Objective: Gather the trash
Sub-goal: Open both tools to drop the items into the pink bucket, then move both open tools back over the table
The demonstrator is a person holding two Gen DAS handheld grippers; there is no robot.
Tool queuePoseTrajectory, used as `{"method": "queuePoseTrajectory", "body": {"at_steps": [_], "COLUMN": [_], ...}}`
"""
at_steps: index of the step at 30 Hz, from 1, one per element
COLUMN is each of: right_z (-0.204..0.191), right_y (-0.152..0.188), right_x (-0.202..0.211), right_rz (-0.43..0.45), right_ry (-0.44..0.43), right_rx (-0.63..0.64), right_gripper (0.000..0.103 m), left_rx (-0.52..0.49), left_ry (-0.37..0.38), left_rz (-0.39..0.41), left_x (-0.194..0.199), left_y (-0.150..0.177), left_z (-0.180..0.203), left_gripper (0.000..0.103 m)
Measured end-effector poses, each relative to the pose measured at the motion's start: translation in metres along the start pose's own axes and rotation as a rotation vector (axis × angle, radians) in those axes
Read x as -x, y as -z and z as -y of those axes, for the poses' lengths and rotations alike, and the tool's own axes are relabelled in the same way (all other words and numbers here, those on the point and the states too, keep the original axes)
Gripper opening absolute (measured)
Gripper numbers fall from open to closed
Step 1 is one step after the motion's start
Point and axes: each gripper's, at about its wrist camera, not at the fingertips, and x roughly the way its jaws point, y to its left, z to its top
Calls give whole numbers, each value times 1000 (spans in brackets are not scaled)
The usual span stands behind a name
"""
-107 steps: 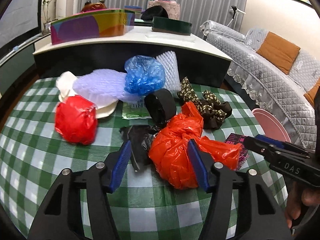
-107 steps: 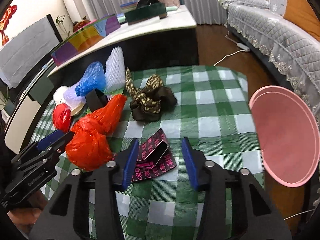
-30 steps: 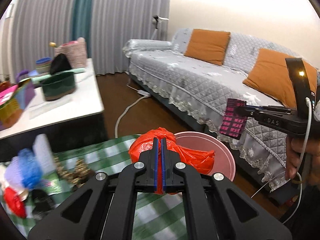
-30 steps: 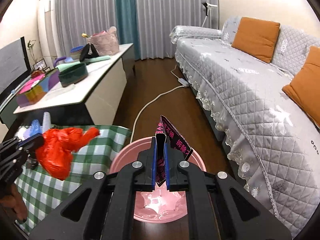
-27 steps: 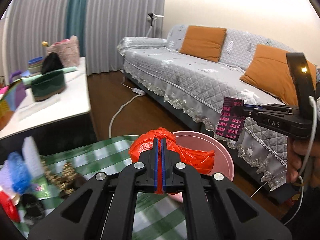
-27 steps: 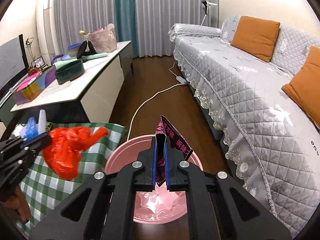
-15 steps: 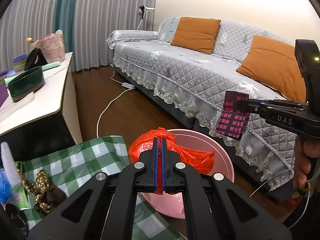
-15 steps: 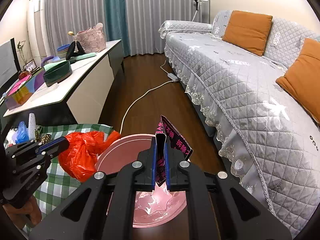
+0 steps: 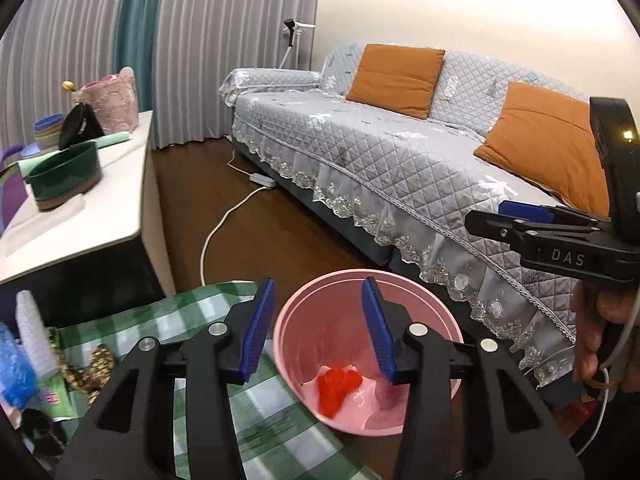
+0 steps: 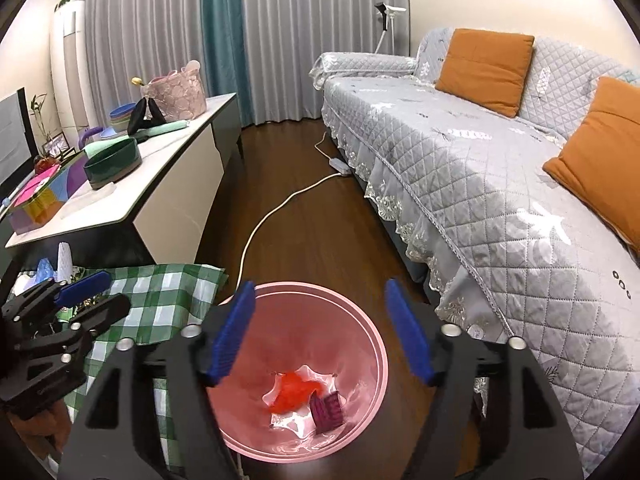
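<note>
Beside the green checked table stands a pink bin. At its bottom lie a crumpled orange plastic bag and, in the right wrist view, a dark pink wrapper next to it. My left gripper hovers over the bin's near-left rim with its jaws opening and nothing between them. My right gripper hangs above the bin's mouth, its jaws opening too, also empty. Each gripper shows at the edge of the other's view: the right gripper and the left gripper.
More trash lies on the checked table at the left: a blue bag, a white foam net, a patterned scrunchie. A grey sofa runs along the right, a white sideboard along the left, and a white cable crosses the floor.
Both grippers went from shut to open. The orange bag left the left gripper and the dark pink wrapper left the right gripper; both now lie in the bin. The left hand drifted toward the bin.
</note>
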Motion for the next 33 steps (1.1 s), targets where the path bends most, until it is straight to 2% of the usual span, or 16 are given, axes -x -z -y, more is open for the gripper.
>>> {"method": "queuePoseTrajectory", "body": {"at_steps": [3, 5, 13, 19, 26, 29, 30, 31, 32, 33], "right_z": [-8, -15, -53, -84, -114, -134, -140, -148, -154, -159], "right_y": [-1, -4, -8, -5, -12, -9, -8, -6, -3, -1], "right_x": [7, 13, 33, 45, 64, 67, 65, 63, 60, 58], "right_rz": [25, 43, 71, 54, 83, 102, 100, 95, 91, 88], "right_ry": [-5, -7, -61, -114, -182, -193, -198, -207, -223, -235], "right_rx": [5, 11, 40, 70, 38, 73, 86, 97, 100, 100], "right_gripper": [93, 98, 98, 98, 98, 96, 93, 89, 78, 72], "left_rx": [7, 14, 36, 60, 109, 128, 136, 139, 147, 155], "left_ry": [-18, -35, -101, -163, -239, -270, -285, -295, -312, -321], "left_rz": [2, 3, 28, 51, 77, 80, 77, 76, 72, 70], "left_x": [15, 28, 81, 123, 166, 176, 180, 183, 185, 187], "left_y": [1, 2, 11, 23, 42, 55, 63, 68, 76, 81], "left_z": [-7, -13, -39, -66, -100, -112, -118, -121, -126, -131], "left_gripper": [45, 45, 46, 46, 46, 46, 46, 46, 46, 46]}}
